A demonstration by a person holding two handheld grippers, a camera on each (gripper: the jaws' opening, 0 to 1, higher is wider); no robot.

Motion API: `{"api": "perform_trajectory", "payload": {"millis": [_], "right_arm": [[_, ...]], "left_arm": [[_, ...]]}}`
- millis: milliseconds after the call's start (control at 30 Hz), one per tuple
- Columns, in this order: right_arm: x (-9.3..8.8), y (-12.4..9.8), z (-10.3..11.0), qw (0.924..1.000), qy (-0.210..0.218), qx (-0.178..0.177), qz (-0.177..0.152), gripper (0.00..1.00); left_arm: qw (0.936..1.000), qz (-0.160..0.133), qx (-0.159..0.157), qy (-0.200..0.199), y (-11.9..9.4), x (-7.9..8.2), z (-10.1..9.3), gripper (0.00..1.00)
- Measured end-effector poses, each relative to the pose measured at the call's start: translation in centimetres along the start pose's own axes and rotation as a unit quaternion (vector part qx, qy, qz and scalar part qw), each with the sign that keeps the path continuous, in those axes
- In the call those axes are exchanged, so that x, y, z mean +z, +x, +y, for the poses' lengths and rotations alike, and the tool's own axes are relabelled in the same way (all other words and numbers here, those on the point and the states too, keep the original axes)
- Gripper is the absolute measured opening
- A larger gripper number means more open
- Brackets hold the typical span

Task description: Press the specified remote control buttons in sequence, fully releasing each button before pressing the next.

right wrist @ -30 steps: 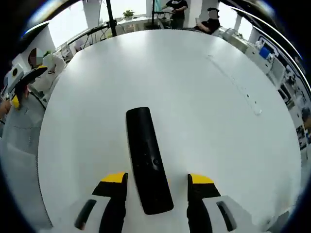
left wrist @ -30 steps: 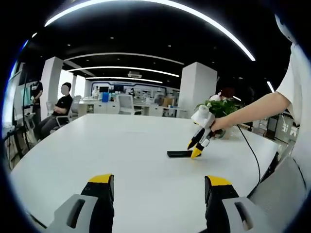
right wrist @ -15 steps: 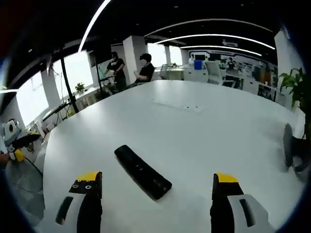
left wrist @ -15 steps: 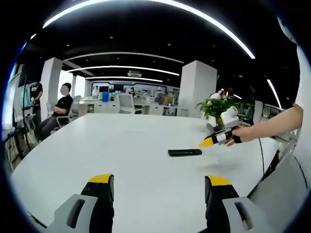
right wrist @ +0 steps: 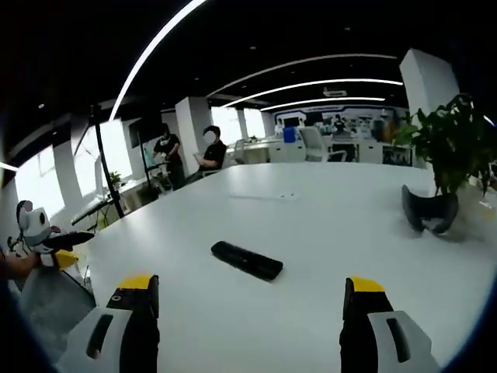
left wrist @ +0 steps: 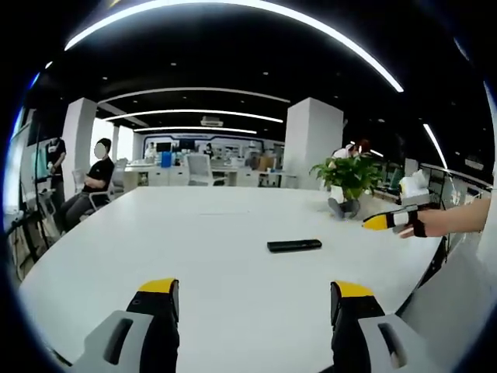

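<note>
A black remote control (left wrist: 294,245) lies flat on the white table (left wrist: 194,256), alone and untouched; in the right gripper view the remote (right wrist: 247,260) lies a short way ahead of the jaws. My left gripper (left wrist: 252,299) is open above the table's near edge, well short of the remote. My right gripper (right wrist: 246,299) is open too, nothing between its jaws; from the left gripper view it (left wrist: 388,221) hangs in a hand off the table's right side. The left gripper (right wrist: 58,242) appears at the far left of the right gripper view.
A potted plant (left wrist: 346,180) stands at the table's far right, also seen as a plant (right wrist: 444,163) near the right edge. A dark curved object (right wrist: 425,211) sits by its base. Two people (right wrist: 186,151) are beyond the table's far end, with desks and chairs behind.
The right gripper has lifted off the remote and drawn back to the table's right side, jaws wider apart. The remote stays where it lay. The left gripper has hardly moved.
</note>
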State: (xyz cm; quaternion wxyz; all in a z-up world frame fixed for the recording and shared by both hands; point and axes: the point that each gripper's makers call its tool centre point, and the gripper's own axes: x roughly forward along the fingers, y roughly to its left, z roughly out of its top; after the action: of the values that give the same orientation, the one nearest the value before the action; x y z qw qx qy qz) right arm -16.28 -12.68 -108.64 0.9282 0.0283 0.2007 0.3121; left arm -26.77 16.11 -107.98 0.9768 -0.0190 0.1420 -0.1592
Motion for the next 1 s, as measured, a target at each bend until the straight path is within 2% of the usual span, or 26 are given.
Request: {"api": "perform_trajectory", "payload": {"millis": [267,300,433,533,600,633,700,767,867,1000], "right_arm": [[1.0,-4.7,3.5,0.9985,-0.008,-0.036,-0.042,0.99],[1.0,-4.9,3.8,0.9981,-0.015,-0.04,-0.045,0.99],[1.0,-5.7,4.9,0.9931,-0.088,-0.065,-0.044,0.99],[0.7,-5.9,5.2,0.9916,-0.098,-0.069,-0.048,0.99],[0.4,-6.0,4.8,0.9913,-0.098,-0.073,-0.049,0.99],[0.0,-6.0,4.1,0.9913,-0.096,-0.08,-0.038,0.99],[0.1,-6.2,3.2,0.9914,-0.083,-0.092,-0.041,0.99],[0.3,-6.5,2.8,0.9924,-0.059,-0.093,-0.054,0.98],[0.1,-6.8,2.6,0.9918,-0.058,-0.101,-0.053,0.93],[-0.1,-6.8,2.6,0.9917,-0.061,-0.102,-0.049,0.92]], "left_arm": [[0.9998,0.014,-0.007,0.015,0.1,-0.5,-0.3,0.83],[0.9997,0.015,-0.009,0.015,0.1,-0.5,-0.4,0.83],[0.9996,0.016,-0.017,0.017,0.0,-0.4,-0.7,0.84],[0.9996,0.015,-0.019,0.017,0.0,-0.3,-0.8,0.84],[0.9996,0.011,-0.018,0.017,0.0,-0.2,-0.8,0.84],[0.9997,0.009,-0.018,0.017,0.0,-0.1,-0.8,0.84],[0.9996,0.009,-0.019,0.017,0.0,-0.1,-0.9,0.84],[0.9997,0.007,-0.017,0.016,0.0,-0.1,-0.9,0.84],[0.9997,0.005,-0.016,0.015,0.0,0.0,-1.0,0.84],[0.9999,-0.003,-0.011,0.009,-0.1,0.2,-0.7,0.83]]}}
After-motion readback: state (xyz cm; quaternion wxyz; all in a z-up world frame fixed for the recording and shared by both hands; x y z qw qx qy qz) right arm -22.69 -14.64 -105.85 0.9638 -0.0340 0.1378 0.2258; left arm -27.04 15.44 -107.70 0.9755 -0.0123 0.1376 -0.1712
